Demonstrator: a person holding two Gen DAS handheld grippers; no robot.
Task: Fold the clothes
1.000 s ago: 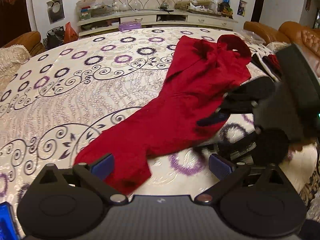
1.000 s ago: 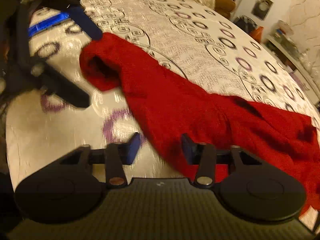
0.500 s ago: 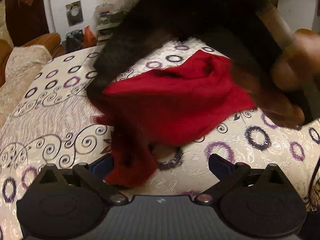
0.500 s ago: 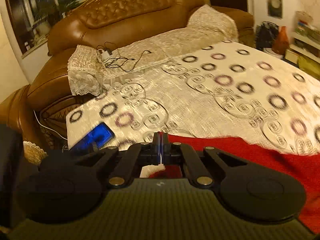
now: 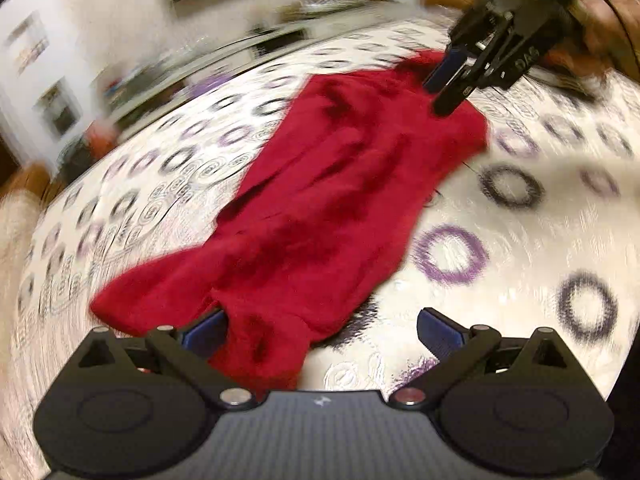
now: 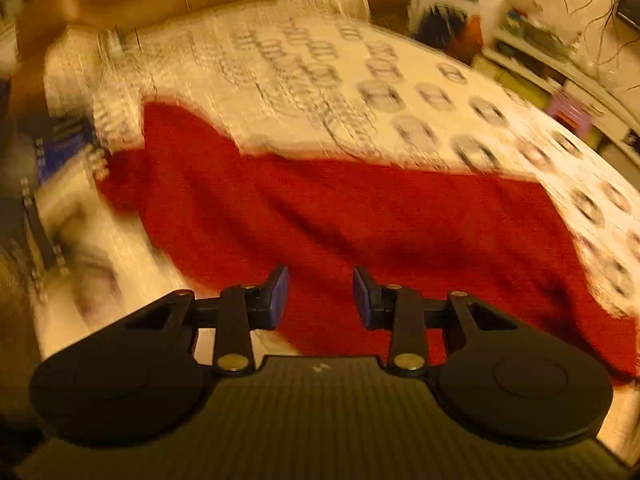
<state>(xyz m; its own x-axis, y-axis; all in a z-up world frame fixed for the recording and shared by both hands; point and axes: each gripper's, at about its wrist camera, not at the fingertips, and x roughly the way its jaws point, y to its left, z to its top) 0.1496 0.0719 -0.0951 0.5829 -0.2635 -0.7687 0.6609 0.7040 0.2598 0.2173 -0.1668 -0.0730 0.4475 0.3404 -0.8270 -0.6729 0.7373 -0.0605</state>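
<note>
Both pictures are smeared by motion blur. In the left wrist view the blur is strongest in the upper left, where the white wall [image 5: 100, 20] is streaked, and the colours look neutral and bright. The right wrist view is dimmer, with a warm yellow cast. Fisheye distortion bends the edges of both frames. Soft shadows lie in the folds of the red garment [image 5: 340, 200] [image 6: 360, 216].

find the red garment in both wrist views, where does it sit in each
Left wrist view: the red garment runs diagonally from upper right to lower left, its near end by this gripper's left finger.
Right wrist view: the red garment spans the middle, left to right.
Shared landmark: the ring-patterned bedspread.
</note>
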